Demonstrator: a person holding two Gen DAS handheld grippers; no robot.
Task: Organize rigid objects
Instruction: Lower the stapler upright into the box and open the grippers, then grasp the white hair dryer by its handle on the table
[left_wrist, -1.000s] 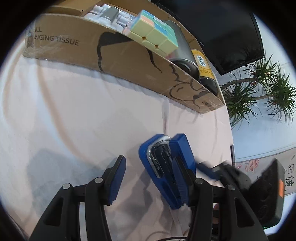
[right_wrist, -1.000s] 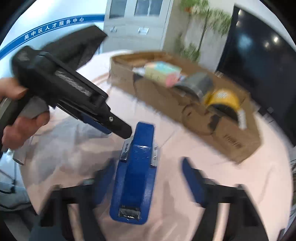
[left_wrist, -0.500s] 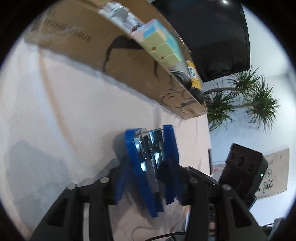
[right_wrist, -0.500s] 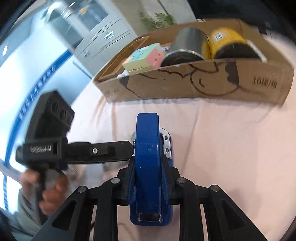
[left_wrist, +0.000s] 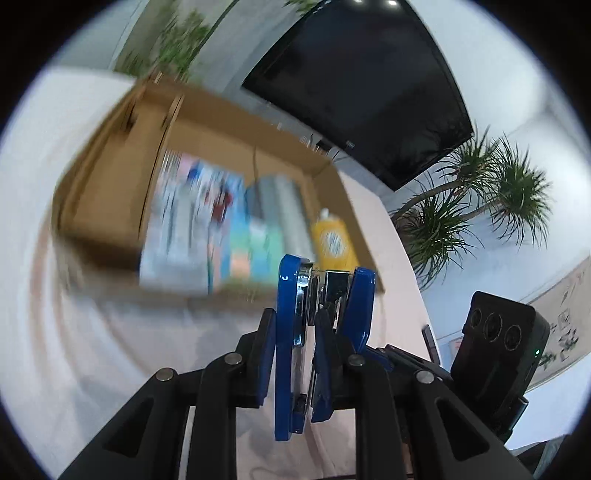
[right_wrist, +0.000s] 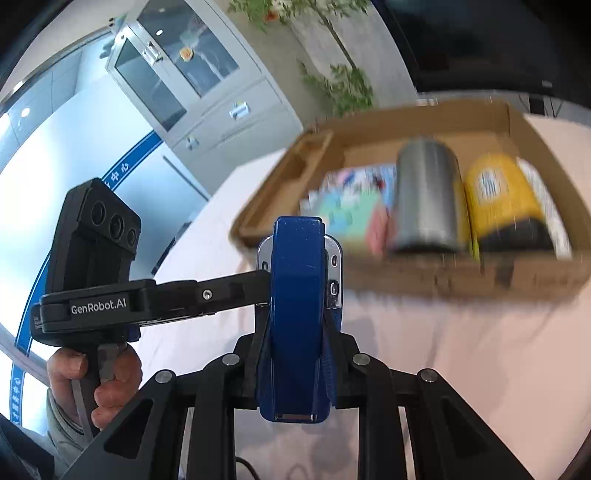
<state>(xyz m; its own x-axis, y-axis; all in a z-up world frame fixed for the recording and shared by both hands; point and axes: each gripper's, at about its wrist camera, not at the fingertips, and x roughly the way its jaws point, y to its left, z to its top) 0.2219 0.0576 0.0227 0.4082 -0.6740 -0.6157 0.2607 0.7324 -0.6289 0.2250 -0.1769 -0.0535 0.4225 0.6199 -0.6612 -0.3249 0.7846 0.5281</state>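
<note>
A blue stapler is held above the pink cloth by both grippers. My right gripper is shut on its sides near the rear. My left gripper is shut on the stapler from the side, and its black body reaches in from the left in the right wrist view. Ahead lies an open cardboard box holding a pastel cube, a grey can and a yellow bottle. The box is blurred in the left wrist view.
A black monitor stands behind the box. Potted plants stand at the right. A grey cabinet is far back. The pink cloth covers the table in front of the box.
Both grippers have lifted the stapler off the cloth and carried it toward the box. The box now shows from higher up, with its contents visible.
</note>
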